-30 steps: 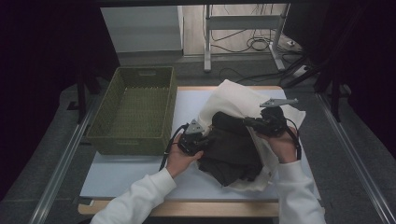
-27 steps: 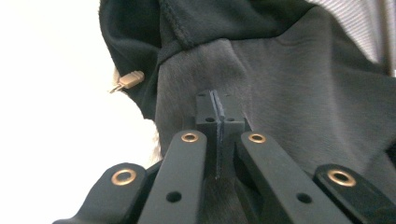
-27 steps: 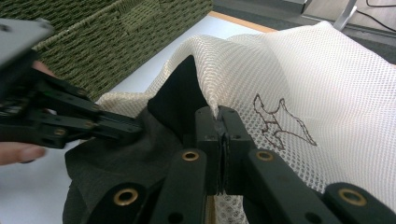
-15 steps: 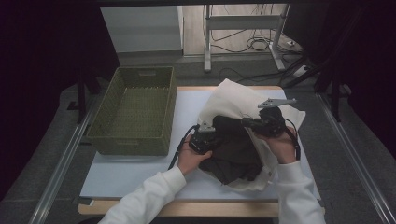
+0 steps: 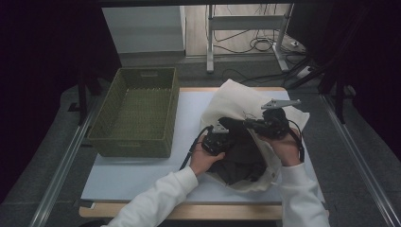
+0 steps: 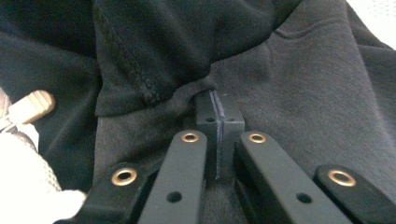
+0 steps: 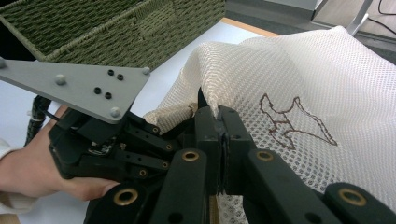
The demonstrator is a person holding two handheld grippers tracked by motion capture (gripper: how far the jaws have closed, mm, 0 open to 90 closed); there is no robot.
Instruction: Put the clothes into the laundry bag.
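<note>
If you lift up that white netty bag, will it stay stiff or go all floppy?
Probably floppy: the mesh bag already sags in soft folds where the right gripper pinches its edge. It looks thin and full of holes, so likely light. The dark garment at its opening would weigh it down.
</note>
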